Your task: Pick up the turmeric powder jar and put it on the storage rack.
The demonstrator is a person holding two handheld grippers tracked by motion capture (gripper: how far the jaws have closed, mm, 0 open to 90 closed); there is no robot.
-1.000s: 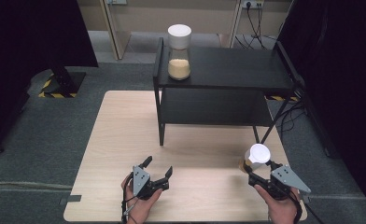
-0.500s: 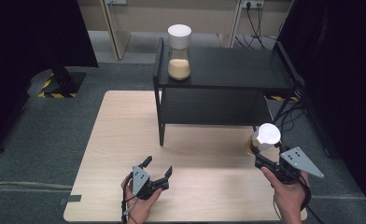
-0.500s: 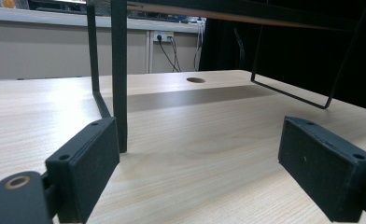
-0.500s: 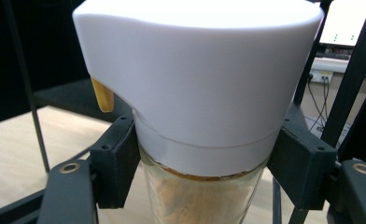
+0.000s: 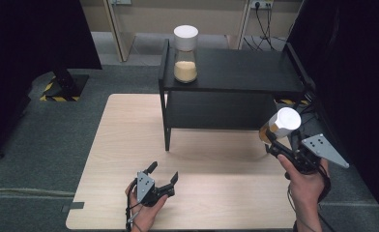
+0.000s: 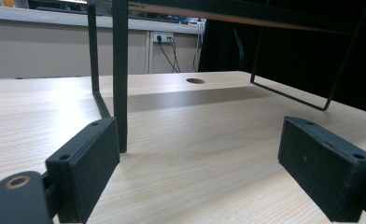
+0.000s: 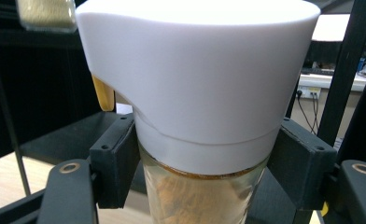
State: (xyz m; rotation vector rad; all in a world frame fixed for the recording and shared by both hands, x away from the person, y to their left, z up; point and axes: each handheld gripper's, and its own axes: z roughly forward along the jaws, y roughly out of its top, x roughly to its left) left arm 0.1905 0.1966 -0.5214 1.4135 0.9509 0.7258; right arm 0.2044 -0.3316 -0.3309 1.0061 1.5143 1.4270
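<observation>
My right gripper point(image 5: 278, 140) is facing the black shelf point(image 5: 236, 72), whose top is lying open right of the standing jar point(image 5: 185, 53). A shelf leg point(image 6: 120, 74) is blocking my left gripper point(image 5: 161, 174); bare table point(image 5: 129, 130) is flanking it.

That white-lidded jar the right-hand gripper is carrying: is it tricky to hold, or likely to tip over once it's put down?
The jar looks like smooth glass, so it could slip; the right gripper clamps it just under the lid. It is tall and narrow with a broad lid, so it probably tips easily. Being glass, it would likely break if dropped.
</observation>
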